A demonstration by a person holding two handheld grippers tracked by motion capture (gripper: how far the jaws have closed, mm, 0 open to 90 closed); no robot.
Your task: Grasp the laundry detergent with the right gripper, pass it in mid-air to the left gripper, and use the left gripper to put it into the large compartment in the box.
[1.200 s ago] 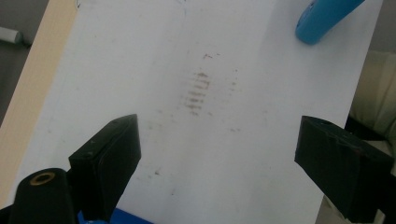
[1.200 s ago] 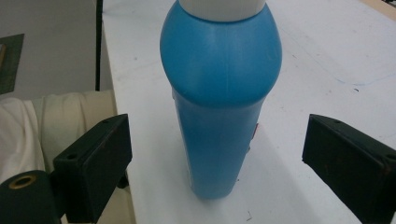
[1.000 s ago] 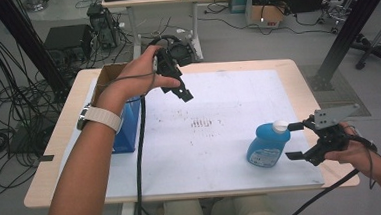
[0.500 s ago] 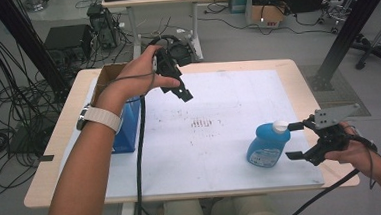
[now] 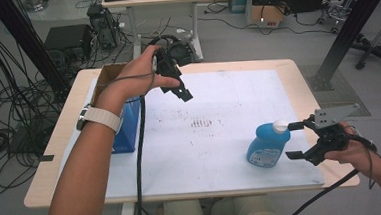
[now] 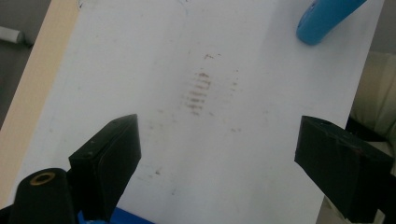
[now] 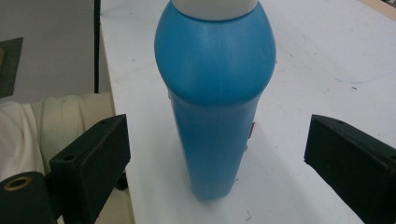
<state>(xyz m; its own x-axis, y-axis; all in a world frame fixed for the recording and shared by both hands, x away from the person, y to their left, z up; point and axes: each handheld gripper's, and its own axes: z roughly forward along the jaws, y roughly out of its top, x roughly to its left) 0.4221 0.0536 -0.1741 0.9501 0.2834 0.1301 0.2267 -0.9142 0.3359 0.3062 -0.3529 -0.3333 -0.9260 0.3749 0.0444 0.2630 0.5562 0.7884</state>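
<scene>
Two grippers were in use, one in each hand. The right gripper (image 5: 297,141) sat at the table's near right edge with its jaws spread wide on either side of the single blue bottle (image 5: 267,144), not touching it; in the right gripper view (image 7: 215,154) the bottle (image 7: 215,107) stood upright between the two black jaws with clear space on both sides. The left gripper (image 5: 183,94) was held up over the far left of the white mat (image 5: 228,95), jaws released and holding nothing, as the left gripper view (image 6: 217,154) showed above a patch of brown smudges (image 6: 198,91). One blue box (image 5: 128,126) and one cardboard box (image 5: 107,75) stood at the left edge, both partly hidden behind the left forearm. The bottle's white cap (image 7: 215,9) was cut off at the top, and its label (image 5: 257,156) was too small to read.
</scene>
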